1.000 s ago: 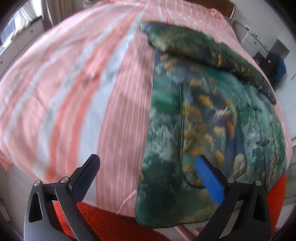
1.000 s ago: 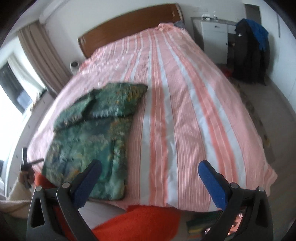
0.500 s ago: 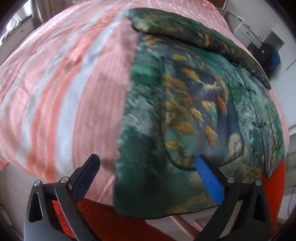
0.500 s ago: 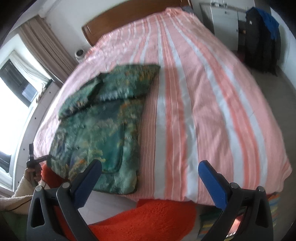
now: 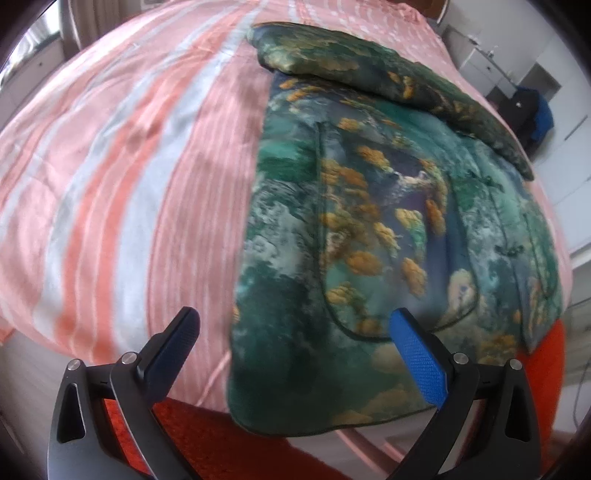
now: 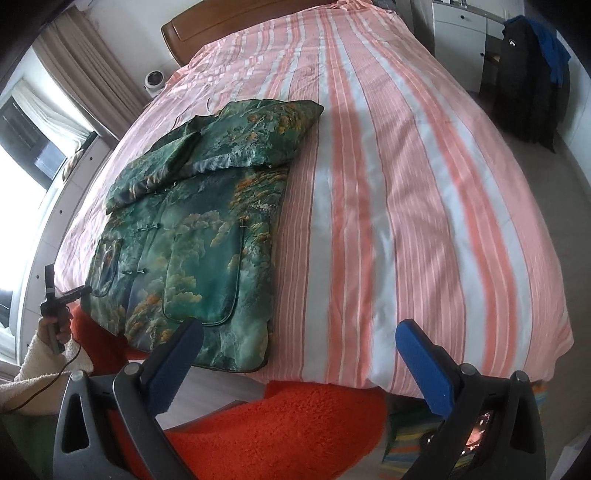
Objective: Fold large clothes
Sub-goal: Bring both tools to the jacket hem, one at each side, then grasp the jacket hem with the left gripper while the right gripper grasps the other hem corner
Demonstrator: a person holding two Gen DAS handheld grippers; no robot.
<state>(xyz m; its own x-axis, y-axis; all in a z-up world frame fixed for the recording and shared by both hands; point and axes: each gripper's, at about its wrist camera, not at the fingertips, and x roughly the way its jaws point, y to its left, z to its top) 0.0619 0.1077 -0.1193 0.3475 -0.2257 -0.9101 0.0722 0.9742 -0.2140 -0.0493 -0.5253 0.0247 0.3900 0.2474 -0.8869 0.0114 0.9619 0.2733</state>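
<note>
headboard point(image 6: 207, 26) only in right view

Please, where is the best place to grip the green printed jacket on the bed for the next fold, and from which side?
Probably grip the green printed jacket at its bottom hem corners, coming from the foot of the bed: that hem overhangs the edge nearest both open grippers.

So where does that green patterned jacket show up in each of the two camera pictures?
Left wrist view: the green jacket fills the centre and right, its hem just beyond the open left claw.
Right wrist view: it lies at left centre, ahead-left of the open right claw.
Shared landmark: the pink striped bedspread under it.
</note>
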